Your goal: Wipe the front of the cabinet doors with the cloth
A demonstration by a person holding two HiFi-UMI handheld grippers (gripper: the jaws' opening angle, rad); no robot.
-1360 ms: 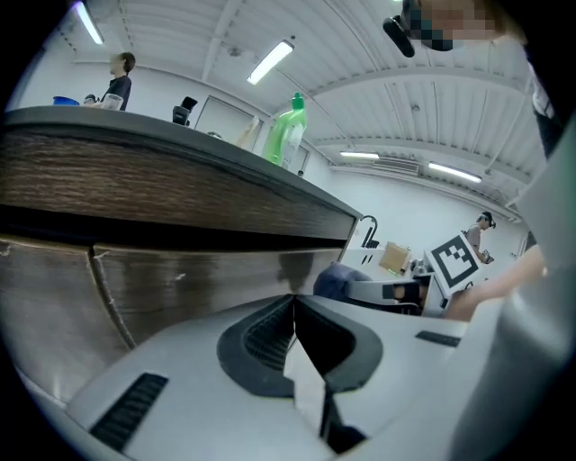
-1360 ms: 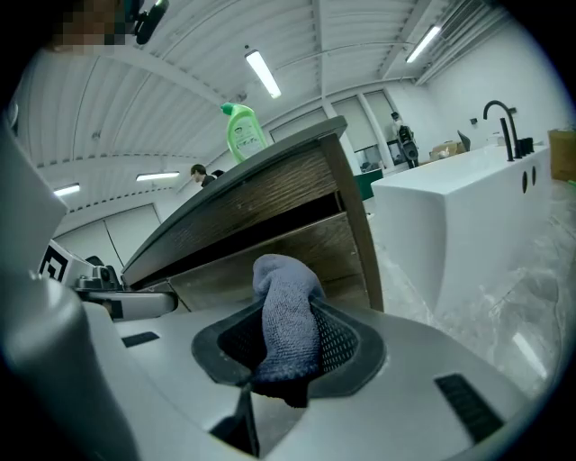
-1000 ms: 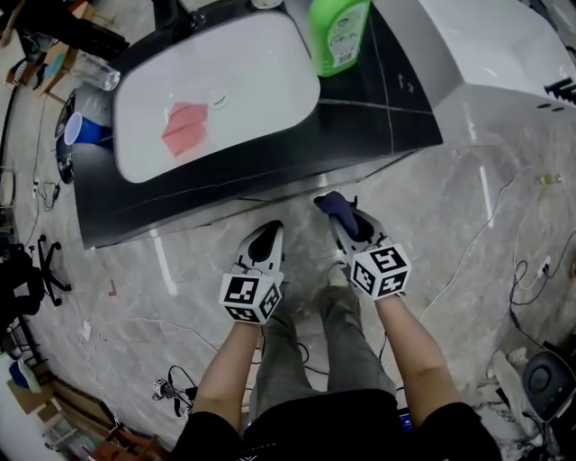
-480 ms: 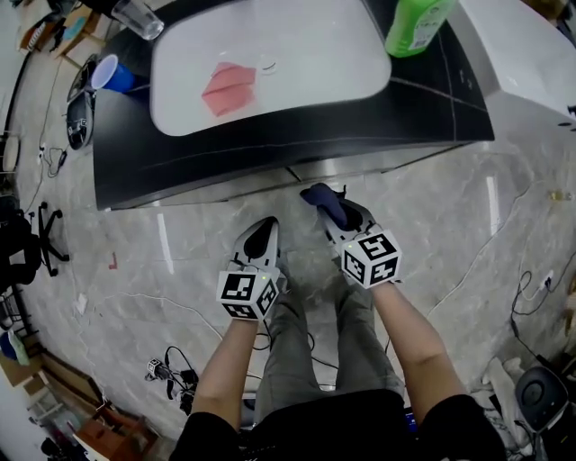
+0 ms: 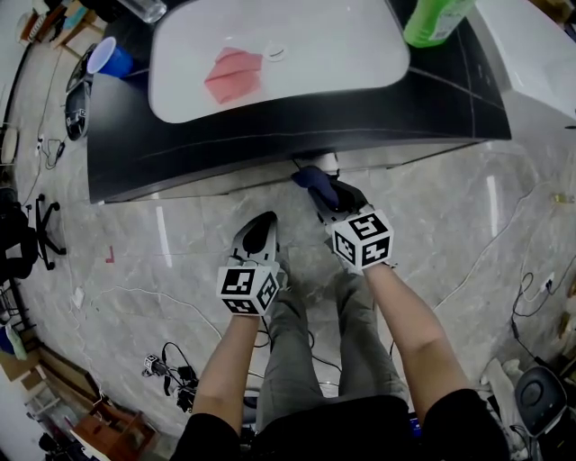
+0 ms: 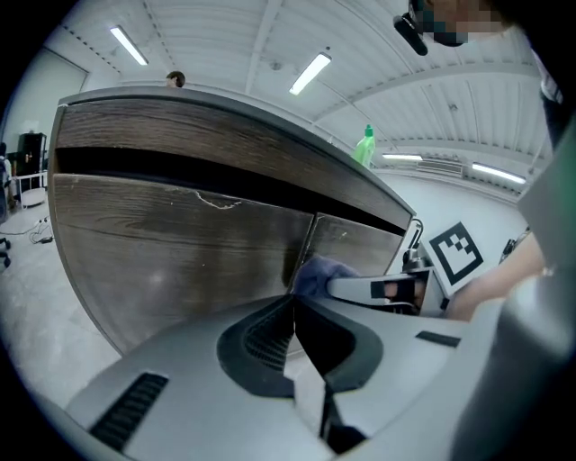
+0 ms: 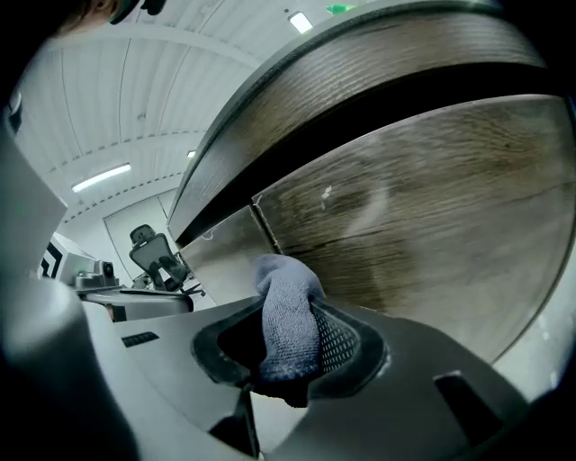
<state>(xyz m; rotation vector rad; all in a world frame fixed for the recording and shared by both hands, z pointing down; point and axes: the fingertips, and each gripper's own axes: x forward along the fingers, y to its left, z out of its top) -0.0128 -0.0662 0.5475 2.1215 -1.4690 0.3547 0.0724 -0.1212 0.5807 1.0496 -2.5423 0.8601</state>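
My right claw (image 5: 326, 191) is clamped on the blue-grey cloth (image 5: 310, 177), which bunches up out of the jaws and sits right at the cabinet doors (image 6: 180, 261), just by the vertical seam (image 6: 306, 245) where two doors meet. From the right gripper view I cannot say whether the cloth actually presses the wood. In the left gripper view it looks to lie against it. My left claw (image 5: 261, 232) hangs lower and to the left, its jaws together with nothing between them, pointing at the left door and apart from it. The black bench (image 5: 270, 135) juts out over the doors, so its front edge overhangs the cloth and a dark recess runs under that lip along both doors. To the right of the seam the door face is broad and bare. To the left there is the same open wood in front of my idle claw. Behind me the marble floor (image 5: 468, 234) lies open on the right, while cables (image 5: 171, 371) and an office chair (image 5: 31, 239) sit well off to the left. On the bench, the white basin (image 5: 360, 54) holds a folded pink cloth (image 5: 234, 76). A green bottle (image 5: 436, 18) stands by the basin's right rim and a blue cup (image 5: 106, 56) stands off its left end, contents hidden.
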